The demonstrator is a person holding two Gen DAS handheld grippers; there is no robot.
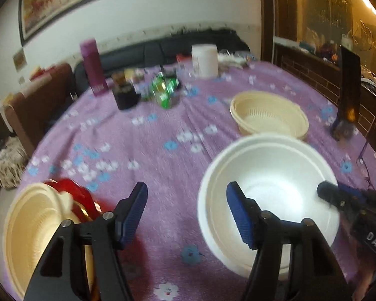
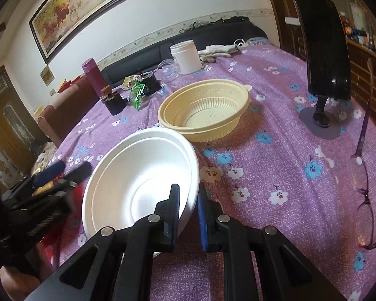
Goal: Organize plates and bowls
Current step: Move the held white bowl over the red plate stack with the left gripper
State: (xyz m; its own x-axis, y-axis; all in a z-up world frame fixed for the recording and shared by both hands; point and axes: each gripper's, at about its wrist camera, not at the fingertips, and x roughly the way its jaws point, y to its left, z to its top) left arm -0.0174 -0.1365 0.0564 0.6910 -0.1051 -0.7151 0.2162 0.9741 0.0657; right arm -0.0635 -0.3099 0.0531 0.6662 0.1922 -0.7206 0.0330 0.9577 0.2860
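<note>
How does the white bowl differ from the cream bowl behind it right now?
The white bowl is smooth-walled; the cream bowl is ribbed, with a small tab on its rim. The white bowl is tilted and clamped at its rim by the right gripper; the cream bowl sits flat on the purple tablecloth, untouched. Each looks like a nested pair, and both are empty.
</note>
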